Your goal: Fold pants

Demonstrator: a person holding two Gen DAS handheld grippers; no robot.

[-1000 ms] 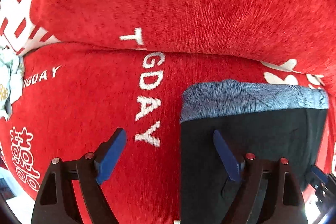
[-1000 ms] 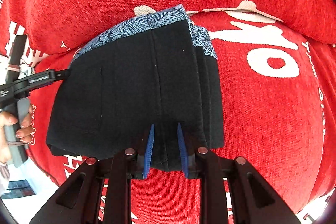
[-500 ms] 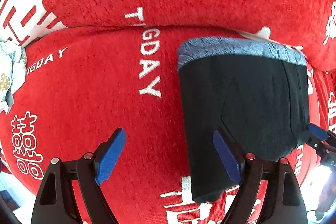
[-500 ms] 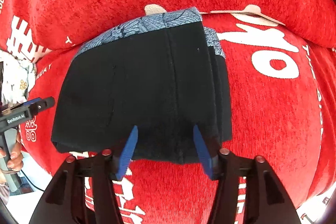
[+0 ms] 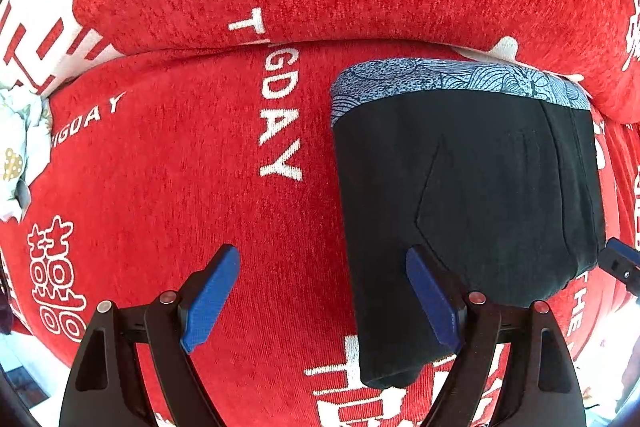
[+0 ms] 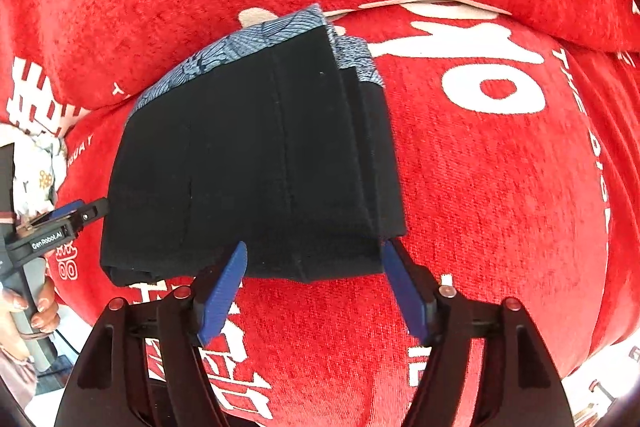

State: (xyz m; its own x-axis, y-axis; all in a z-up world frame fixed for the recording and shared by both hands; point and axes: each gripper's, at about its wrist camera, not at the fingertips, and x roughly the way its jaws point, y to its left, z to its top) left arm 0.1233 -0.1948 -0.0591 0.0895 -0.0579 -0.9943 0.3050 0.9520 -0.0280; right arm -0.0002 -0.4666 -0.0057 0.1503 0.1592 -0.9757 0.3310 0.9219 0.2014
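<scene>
I see both grippers gaping wide, left gripper (image 5: 322, 297) and right gripper (image 6: 316, 291) holding nothing. Folded pants (image 6: 256, 163) lie mid-frame on the red sofa (image 6: 500, 187).

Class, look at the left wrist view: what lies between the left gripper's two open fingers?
In the left wrist view, bare red sofa cover fills most of the gap of the left gripper, plus the near left edge of the folded black pants.

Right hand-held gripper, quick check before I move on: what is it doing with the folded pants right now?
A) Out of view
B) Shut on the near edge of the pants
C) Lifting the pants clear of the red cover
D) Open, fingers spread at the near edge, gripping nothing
D: the right hand-held gripper has its blue fingers spread wide at the near edge of the pants, which lie folded on the red cover.
</scene>
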